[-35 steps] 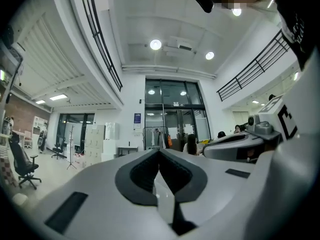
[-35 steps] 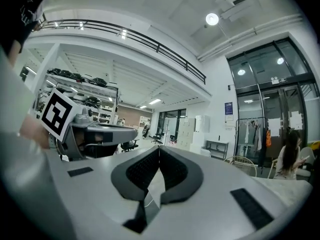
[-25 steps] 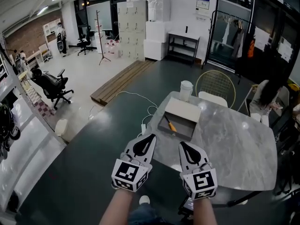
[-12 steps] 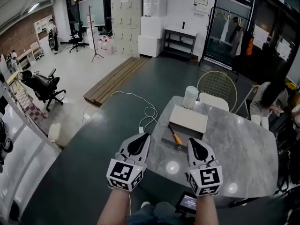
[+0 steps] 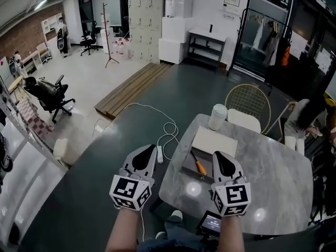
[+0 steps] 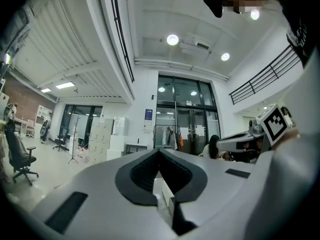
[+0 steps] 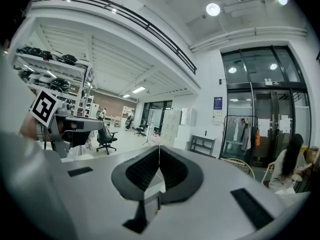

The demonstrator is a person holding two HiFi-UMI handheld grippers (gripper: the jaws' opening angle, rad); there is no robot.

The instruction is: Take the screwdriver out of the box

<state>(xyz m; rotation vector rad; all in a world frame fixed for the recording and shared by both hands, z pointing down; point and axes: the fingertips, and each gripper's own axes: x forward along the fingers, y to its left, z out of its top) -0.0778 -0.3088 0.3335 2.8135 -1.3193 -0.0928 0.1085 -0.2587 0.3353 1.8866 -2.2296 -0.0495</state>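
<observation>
An open box [image 5: 214,141] with a pale raised lid sits on the near left part of the grey marble table [image 5: 273,177]. In its grey tray lies the screwdriver [image 5: 199,167], with an orange handle and a dark shaft. My right gripper [image 5: 218,154] [image 7: 159,147] hovers just right of the screwdriver, by the box's near edge, jaws shut and empty. My left gripper [image 5: 149,147] [image 6: 159,150] is held left of the table over the dark floor, jaws together with nothing between them. Both point level toward the far side of the room.
A white cup [image 5: 217,117] stands behind the box. A wire chair [image 5: 248,100] and a seated person [image 5: 310,121] are beyond the table. A small screen device [image 5: 211,224] lies at the table's near edge. A white cable with a power strip [image 5: 159,152] runs on the floor.
Both grippers have travelled forward toward the table; the box and screwdriver now lie beside the right gripper's tip. Both jaws stayed shut.
</observation>
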